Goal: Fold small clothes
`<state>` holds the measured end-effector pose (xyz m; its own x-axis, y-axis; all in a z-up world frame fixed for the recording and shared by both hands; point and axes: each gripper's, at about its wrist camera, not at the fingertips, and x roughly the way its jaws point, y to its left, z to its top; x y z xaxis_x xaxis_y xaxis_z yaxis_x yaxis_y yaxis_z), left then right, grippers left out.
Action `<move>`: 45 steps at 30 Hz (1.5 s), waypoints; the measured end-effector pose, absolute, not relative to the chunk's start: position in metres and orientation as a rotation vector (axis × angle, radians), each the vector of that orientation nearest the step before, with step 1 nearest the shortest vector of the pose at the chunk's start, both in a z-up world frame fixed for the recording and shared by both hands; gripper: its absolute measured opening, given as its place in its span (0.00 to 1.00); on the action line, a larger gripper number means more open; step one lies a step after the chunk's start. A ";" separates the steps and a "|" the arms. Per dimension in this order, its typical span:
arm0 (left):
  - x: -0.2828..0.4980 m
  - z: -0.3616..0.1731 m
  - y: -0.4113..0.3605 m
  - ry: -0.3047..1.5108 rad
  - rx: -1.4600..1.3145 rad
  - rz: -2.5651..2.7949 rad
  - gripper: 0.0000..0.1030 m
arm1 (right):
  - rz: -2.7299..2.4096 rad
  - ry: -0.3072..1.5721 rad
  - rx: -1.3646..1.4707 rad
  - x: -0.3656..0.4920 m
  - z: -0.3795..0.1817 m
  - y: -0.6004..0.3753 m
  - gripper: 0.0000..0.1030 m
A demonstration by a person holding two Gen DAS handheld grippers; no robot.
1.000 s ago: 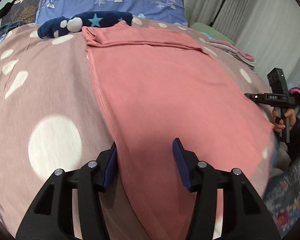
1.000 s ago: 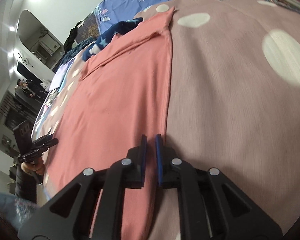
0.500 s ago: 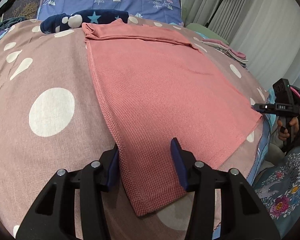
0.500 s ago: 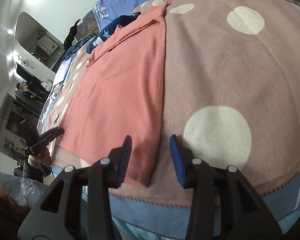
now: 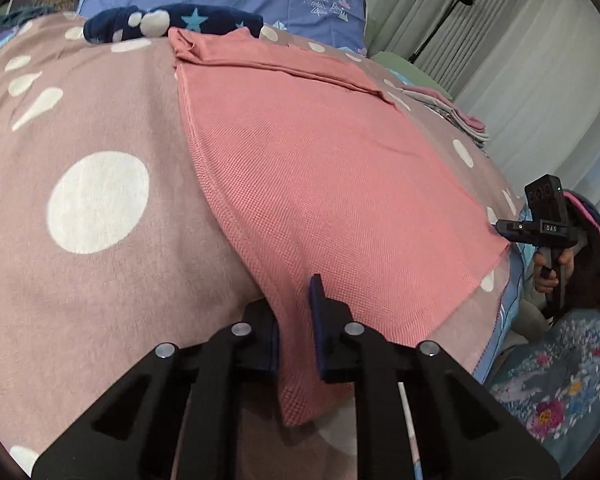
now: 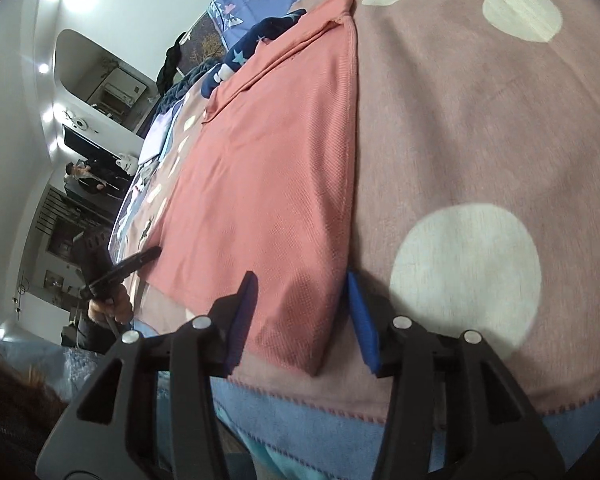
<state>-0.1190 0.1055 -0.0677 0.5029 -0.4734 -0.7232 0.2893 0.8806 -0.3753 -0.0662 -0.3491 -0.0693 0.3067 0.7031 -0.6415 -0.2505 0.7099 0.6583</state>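
Bed blanket (image 5: 100, 264), pink with big white dots, fills the room's middle; grey curtains (image 5: 512, 60) hang behind. Pink shirt (image 5: 320, 184) lies flat on it. Left gripper (image 5: 296, 320) is closing, pinching the shirt's near corner. Right gripper (image 6: 304, 316) is opening, spread around the other near corner.

Your left gripper (image 5: 296, 320) and right gripper (image 6: 302, 316) share one build: matte black angular frames with cut-out windows, round silver screw heads along the arms, and blue pads lining the fingers (image 6: 362, 320). The handheld unit carries a small white label. Your sleeve (image 6: 88, 330) is dark.
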 end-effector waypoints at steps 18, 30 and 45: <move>-0.158 0.096 0.097 0.491 -0.180 -0.439 0.02 | 0.735 0.623 0.384 -0.074 0.096 -0.359 0.03; -0.093 0.067 0.088 0.589 -0.194 -0.392 0.02 | 0.641 0.690 0.371 -0.011 0.063 -0.346 0.05; 0.109 -0.039 0.141 0.825 -0.356 -0.215 0.02 | 0.445 0.916 0.467 0.213 -0.044 -0.323 0.05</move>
